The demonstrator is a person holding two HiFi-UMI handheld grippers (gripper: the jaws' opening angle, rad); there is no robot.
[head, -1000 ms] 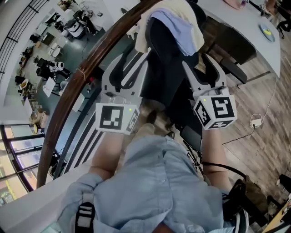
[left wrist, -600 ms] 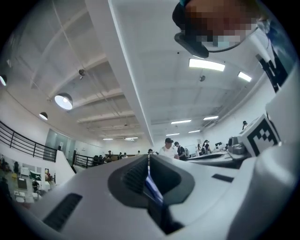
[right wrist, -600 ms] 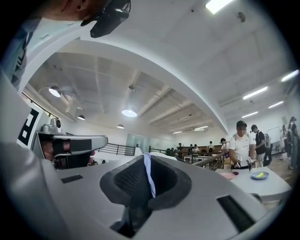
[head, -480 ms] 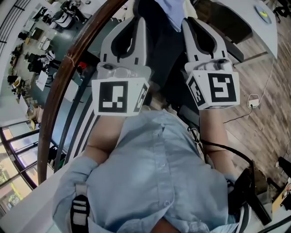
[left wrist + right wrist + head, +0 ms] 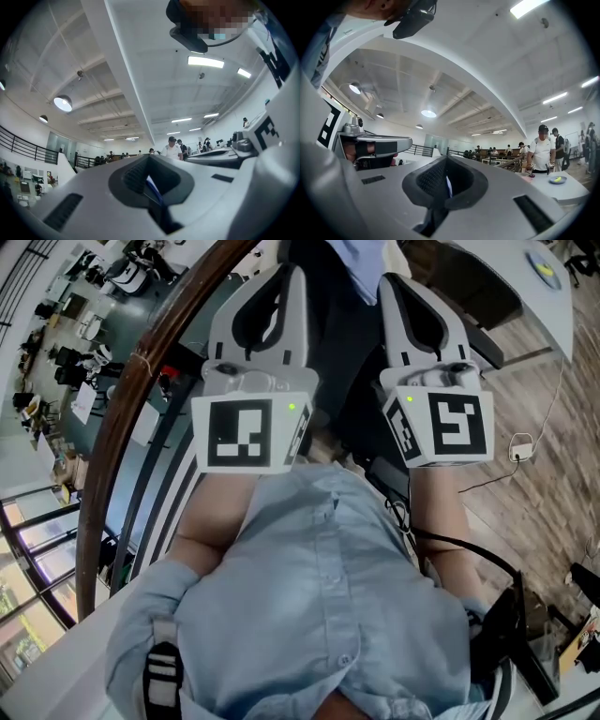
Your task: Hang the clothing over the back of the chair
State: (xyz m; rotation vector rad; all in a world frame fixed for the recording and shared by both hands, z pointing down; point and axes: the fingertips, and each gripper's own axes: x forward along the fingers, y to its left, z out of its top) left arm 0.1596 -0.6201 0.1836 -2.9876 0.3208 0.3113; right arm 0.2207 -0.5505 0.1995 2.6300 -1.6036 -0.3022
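In the head view a dark garment (image 5: 333,324) with a pale blue cloth (image 5: 361,259) at its top hangs between my two grippers. The left gripper (image 5: 298,273) sits at its left edge and the right gripper (image 5: 386,282) at its right edge, both raised close to my chest. The left gripper view shows that gripper's jaws (image 5: 152,187) shut, with a thin blue strip and dark fabric pinched between the pads. In the right gripper view those jaws (image 5: 446,187) are shut on a pale sliver of cloth, with dark fabric hanging below. The chair back is hidden.
A curved wooden handrail (image 5: 141,381) runs along the left, with a lower floor of desks and machines beyond it. At the top right stands a white table (image 5: 539,306). Cables (image 5: 520,442) lie on the wooden floor. Several people (image 5: 543,150) stand far off.
Both grippers have risen toward the top of the picture and come closer to me. Their jaws, open a second ago, have shut. The cream cloth has left the view.
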